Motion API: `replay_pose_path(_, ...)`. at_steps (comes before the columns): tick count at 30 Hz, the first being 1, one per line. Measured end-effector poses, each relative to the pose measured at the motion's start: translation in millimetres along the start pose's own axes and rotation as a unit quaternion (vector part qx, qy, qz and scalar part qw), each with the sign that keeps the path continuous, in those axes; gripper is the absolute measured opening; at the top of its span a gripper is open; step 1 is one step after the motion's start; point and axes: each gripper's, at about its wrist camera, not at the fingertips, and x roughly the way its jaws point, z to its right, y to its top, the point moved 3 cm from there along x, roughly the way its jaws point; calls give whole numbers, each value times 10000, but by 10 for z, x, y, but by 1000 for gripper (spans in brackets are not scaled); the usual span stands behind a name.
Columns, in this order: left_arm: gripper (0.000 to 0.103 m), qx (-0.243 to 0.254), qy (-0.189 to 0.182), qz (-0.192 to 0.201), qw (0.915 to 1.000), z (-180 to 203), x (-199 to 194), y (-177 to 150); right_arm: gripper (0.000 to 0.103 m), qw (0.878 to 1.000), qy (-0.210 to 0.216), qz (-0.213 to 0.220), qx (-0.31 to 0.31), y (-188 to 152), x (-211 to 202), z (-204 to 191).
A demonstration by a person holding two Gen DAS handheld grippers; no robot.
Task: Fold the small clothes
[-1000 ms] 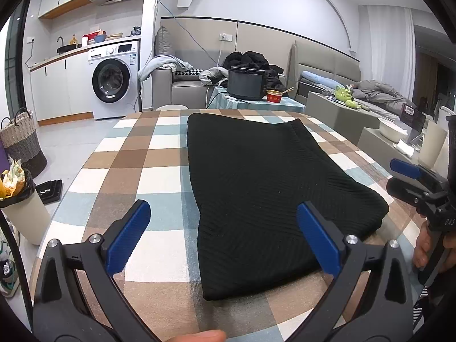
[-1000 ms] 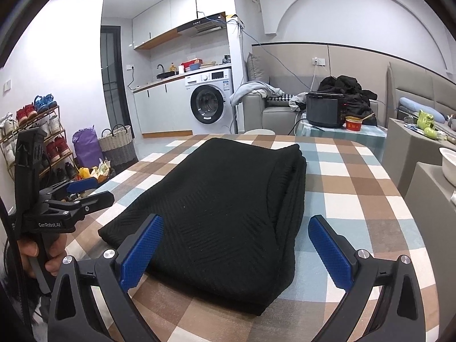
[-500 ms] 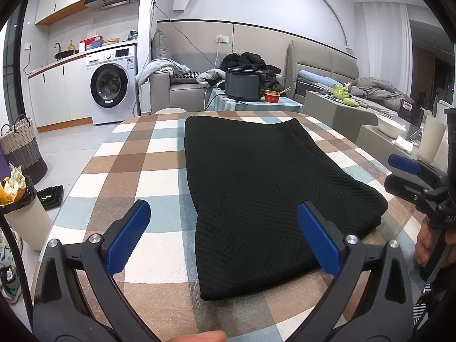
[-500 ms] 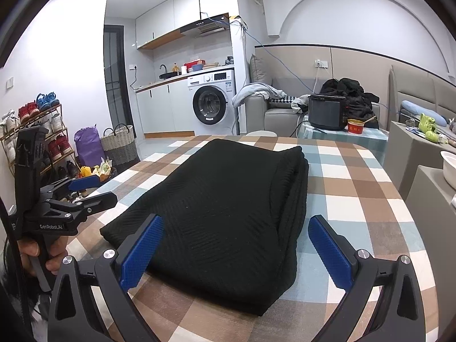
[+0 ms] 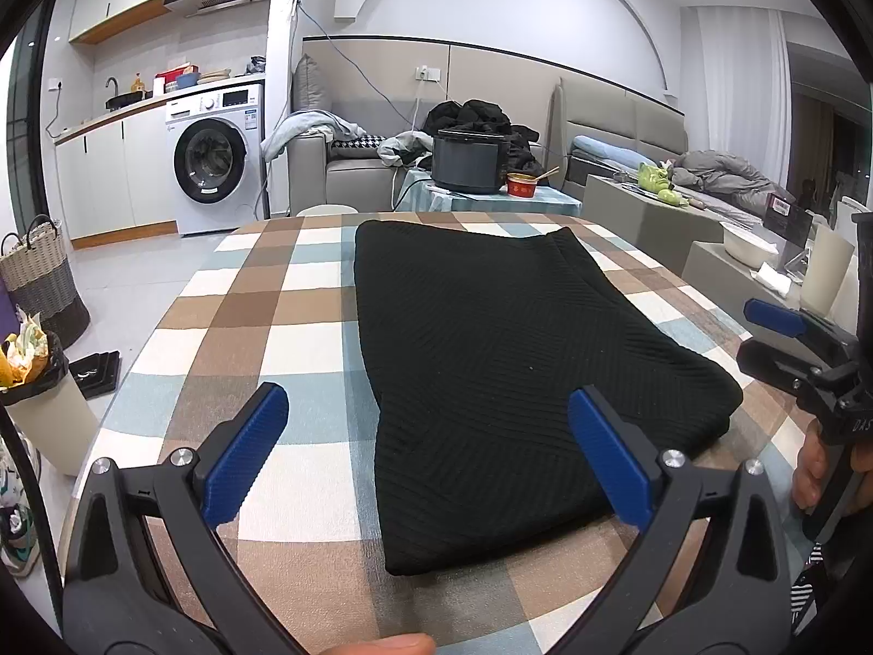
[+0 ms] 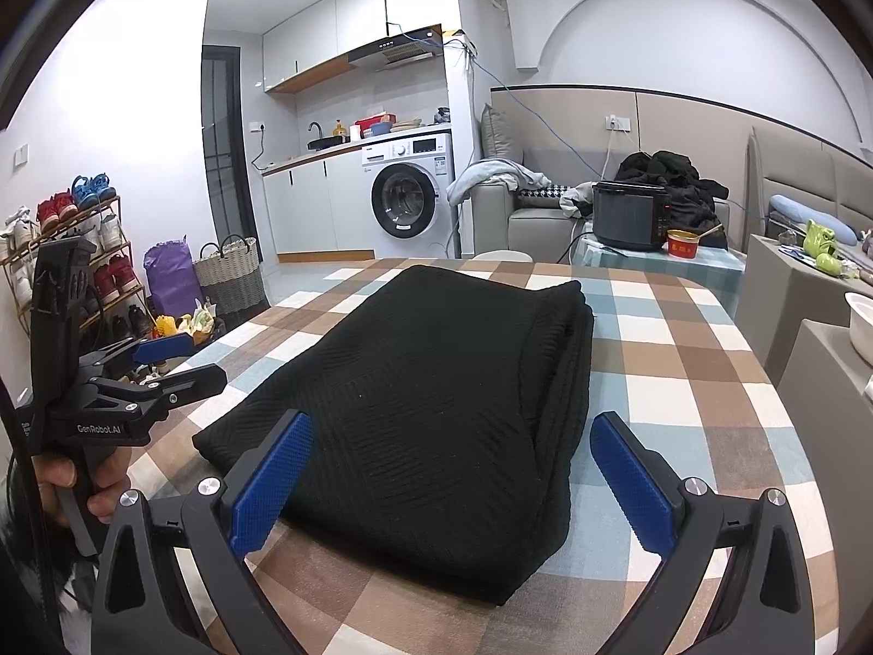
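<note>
While the black knit garment [image 5: 507,376] lies folded and unmoved on the checked desk [image 5: 262,316], we have drawn both grippers — left [image 5: 431,456], right [image 6: 453,472] — slightly back, wide open and empty, so this fold looks finished.

White walls [image 6: 136,82] and pale floor tiles [image 5: 147,278] frame a kitchenette with white cabinets [image 6: 354,5], a range hood [image 6: 395,52] and a washing machine [image 6: 406,194] under the worktop. A grey sofa [image 5: 349,174] strewn with clothes sits along the padded beige wall panel [image 5: 491,76], beside a small side table [image 5: 480,199] carrying a black oven [image 5: 469,161]. A shoe rack [image 6: 71,256] and a woven basket [image 6: 229,273] stand by the dark doorway [image 6: 223,153].
</note>
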Motion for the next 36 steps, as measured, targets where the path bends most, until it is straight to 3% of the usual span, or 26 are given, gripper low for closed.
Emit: replay_pose_path(36,102,16,-1,54,10000,19,-31,11,103,10000,-1,-4,-10,-2,0,-3)
